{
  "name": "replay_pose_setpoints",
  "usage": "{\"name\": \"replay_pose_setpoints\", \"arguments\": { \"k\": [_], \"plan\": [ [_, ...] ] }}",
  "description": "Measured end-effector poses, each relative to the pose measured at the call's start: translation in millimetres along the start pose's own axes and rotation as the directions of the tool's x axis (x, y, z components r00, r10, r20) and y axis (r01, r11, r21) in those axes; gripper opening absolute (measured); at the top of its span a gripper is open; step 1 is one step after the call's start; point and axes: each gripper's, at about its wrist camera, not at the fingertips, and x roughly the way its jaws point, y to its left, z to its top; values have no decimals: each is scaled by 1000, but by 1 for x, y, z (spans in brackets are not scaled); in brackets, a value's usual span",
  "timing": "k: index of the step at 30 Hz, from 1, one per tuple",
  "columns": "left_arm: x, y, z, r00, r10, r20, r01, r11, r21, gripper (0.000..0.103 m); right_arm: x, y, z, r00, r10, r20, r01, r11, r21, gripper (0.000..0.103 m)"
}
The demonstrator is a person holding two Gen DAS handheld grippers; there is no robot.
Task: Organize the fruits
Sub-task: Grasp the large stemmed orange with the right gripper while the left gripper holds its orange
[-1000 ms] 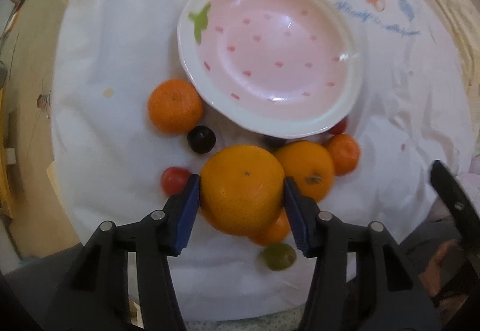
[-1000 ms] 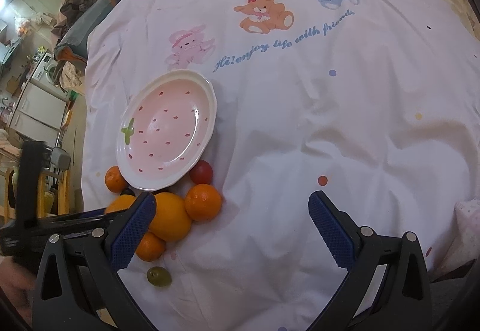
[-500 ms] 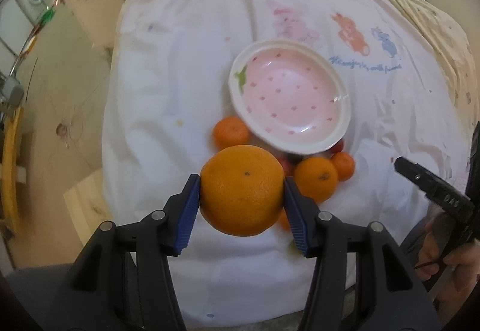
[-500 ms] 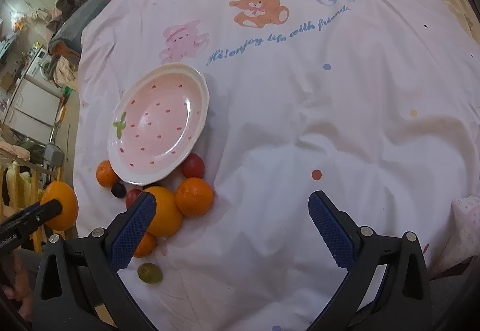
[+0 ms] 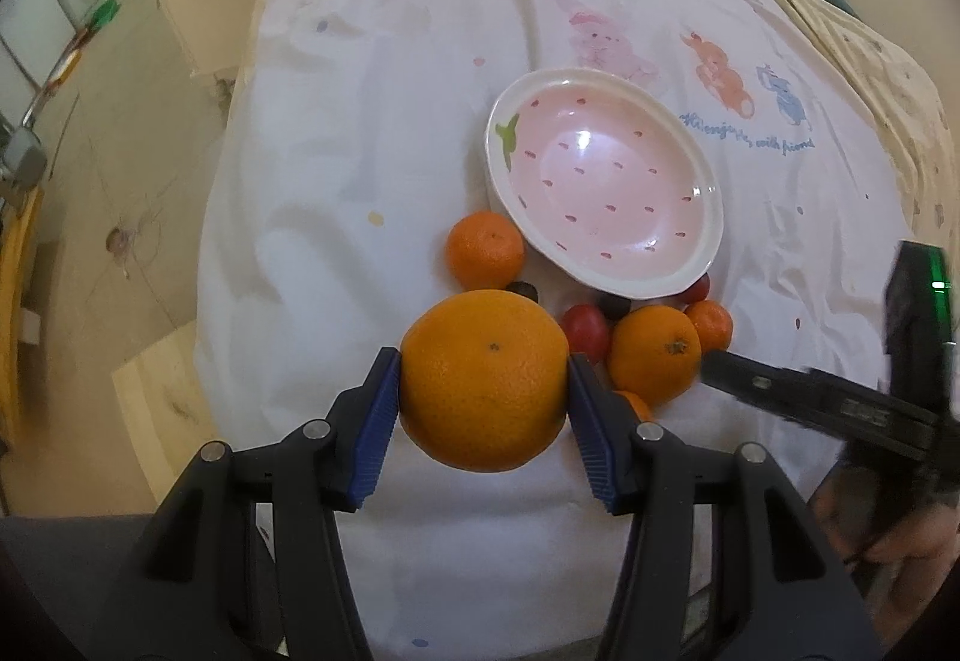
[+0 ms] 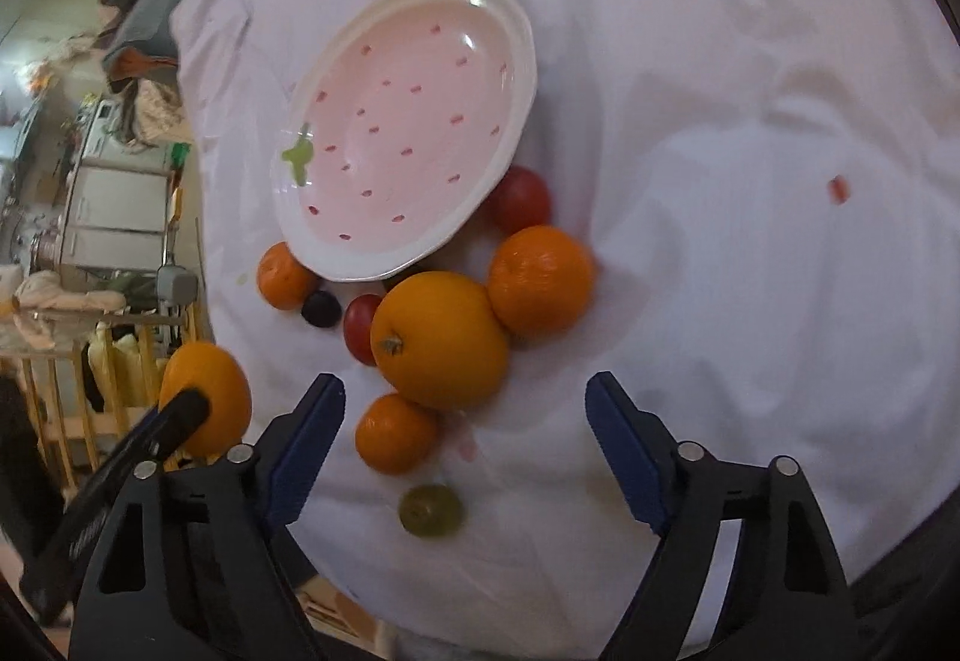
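My left gripper (image 5: 485, 391) is shut on a large orange (image 5: 485, 379) and holds it above the white sheet, short of the pink strawberry plate (image 5: 690, 283). That held orange (image 6: 207, 406) also shows at the left of the right wrist view. My right gripper (image 6: 465, 397) hangs low over the fruit pile with its jaws closing. A big orange (image 6: 441, 337) lies just past its tips and a small mandarin (image 6: 396, 433) lies between its fingers; the pads touch neither. The plate (image 6: 360, 271) holds nothing.
More fruit rings the plate's near rim: another orange (image 6: 540, 280), a mandarin (image 6: 282, 277), red tomatoes (image 6: 521, 199), a dark grape (image 6: 321, 308) and a green grape (image 6: 431, 508). The bed's edge drops to the floor (image 5: 120, 181) on the left.
My left gripper has lifted the large orange up out of the pile. My right gripper has dropped toward the fruit and its jaws have narrowed.
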Motion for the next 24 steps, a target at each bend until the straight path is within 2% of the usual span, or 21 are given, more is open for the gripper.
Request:
{"name": "replay_pose_setpoints", "arguments": {
  "k": [4, 10, 12, 13, 16, 24],
  "plan": [
    [4, 6, -1, 1000, 10, -17, -10, 1000, -13, 50, 24, 2, 3, 1000, -15, -16, 16, 998, 60, 79],
    [4, 4, -1, 1000, 12, -11, -12, 1000, -8, 50, 40, 10, 6, 999, -50, 9, 50, 997, 55, 77],
    [4, 3, 0, 1000, 14, -5, -14, 1000, -2, 50, 41, 12, 7, 999, -53, 10, 52, 998, 42, 65],
    [3, 2, 0, 1000, 14, -3, -14, 1000, 1, 50, 42, 14, 8, 999, -42, 6, 42, 999, 32, 64],
    [3, 1, 1, 1000, 20, 2, -21, 1000, 5, 50, 37, 18, 6, 998, -64, 18, 64, 998, -17, 62],
    [2, 2, 2, 1000, 28, 12, -28, 1000, -1, 50, 8, 5, -6, 1000, 11, 12, -11, 1000, -9, 61]
  ]
}}
